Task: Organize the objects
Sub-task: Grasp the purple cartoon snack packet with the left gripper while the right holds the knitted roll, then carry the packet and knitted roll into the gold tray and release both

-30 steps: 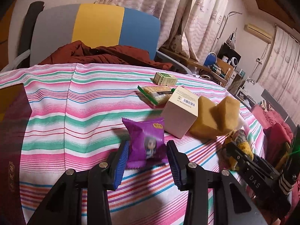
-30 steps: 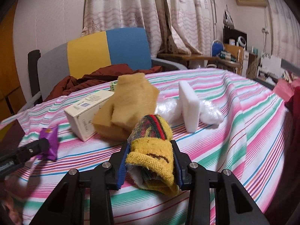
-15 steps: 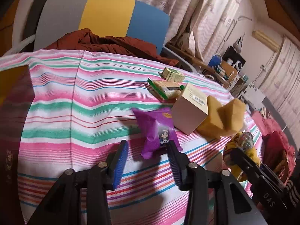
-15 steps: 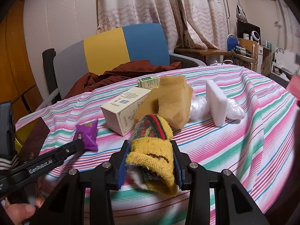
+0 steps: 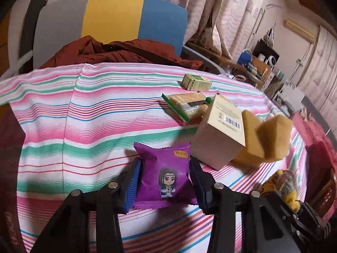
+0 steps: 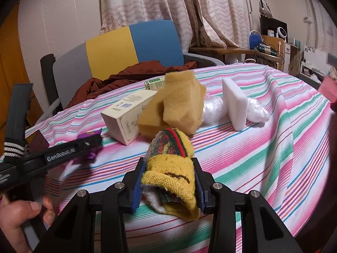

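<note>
A purple snack packet (image 5: 166, 168) with a cartoon figure lies on the striped tablecloth (image 5: 84, 116). It sits between the blue pads of my left gripper (image 5: 165, 181). The jaws are closing, and both pads meet the packet's sides. In the right wrist view the left gripper's finger (image 6: 90, 145) reaches in from the left over the packet (image 6: 90, 136). My right gripper (image 6: 168, 181) is shut on a rolled yellow knitted sock (image 6: 170, 168) with red and green bands, just above the cloth. The sock (image 5: 282, 181) also shows at the lower right of the left wrist view.
Just right of the packet stands a cream box (image 5: 219, 135), with yellow sponges (image 5: 267, 139) leaning on it. Behind lie a cracker pack (image 5: 187, 105) and a small green box (image 5: 197, 82). A white foam block (image 6: 234, 105) and clear plastic wrap (image 6: 212, 109) sit further right. A brown jacket (image 5: 118, 52) lies on the chair behind.
The left gripper moved forward until the purple packet lay between its fingers; its jaws widened, then narrowed onto the packet. The right gripper kept its hold on the sock.
</note>
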`<state>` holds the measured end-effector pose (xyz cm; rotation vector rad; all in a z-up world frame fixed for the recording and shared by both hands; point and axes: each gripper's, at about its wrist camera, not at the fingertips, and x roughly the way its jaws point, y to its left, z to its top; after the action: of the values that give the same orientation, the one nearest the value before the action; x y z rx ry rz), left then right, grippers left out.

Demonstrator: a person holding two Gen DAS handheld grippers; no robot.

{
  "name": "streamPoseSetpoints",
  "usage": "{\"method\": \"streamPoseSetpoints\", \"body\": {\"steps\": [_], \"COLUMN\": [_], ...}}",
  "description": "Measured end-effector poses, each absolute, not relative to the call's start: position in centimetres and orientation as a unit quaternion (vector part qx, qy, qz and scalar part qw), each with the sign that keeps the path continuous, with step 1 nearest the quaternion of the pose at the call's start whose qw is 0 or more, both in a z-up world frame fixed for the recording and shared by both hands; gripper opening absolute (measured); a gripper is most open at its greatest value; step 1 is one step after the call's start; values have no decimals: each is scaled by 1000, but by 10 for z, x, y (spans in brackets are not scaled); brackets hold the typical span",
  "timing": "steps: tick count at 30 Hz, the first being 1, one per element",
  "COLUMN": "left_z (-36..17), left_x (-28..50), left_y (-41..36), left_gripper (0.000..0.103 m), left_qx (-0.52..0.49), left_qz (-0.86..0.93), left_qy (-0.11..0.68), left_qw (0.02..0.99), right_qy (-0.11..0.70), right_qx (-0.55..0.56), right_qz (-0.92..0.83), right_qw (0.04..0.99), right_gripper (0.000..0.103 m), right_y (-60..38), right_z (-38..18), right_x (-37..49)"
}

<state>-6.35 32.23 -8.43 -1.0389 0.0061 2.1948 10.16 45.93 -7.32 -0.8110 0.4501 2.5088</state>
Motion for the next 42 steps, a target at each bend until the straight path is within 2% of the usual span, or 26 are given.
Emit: {"method": "streamPoseSetpoints", "body": {"steps": [11,23,30,42], "left_z": [-75,-28,-10,-32], "left_x": [-33,-7,-26,-80], "left_y": [297,200,130,29], "left_gripper": [45,45,45,45], "left_qx": [-363,-336,-332,-388], "left_qz": [857,870,890,897], "left_qy": [2,-75,-105,-115], "left_qw": [366,354,294,180], "right_qy": [170,175,162,86], "right_qx": [-295,-301,-282,-322], "right_qz": [916,928,944,939], "right_qw": [211,137,52,-85], "right_gripper": [41,41,41,43], "right_y": [450,395,330,209], "right_z": [-68,-49,-23,-17], "right_x": [99,83,66,10]}}
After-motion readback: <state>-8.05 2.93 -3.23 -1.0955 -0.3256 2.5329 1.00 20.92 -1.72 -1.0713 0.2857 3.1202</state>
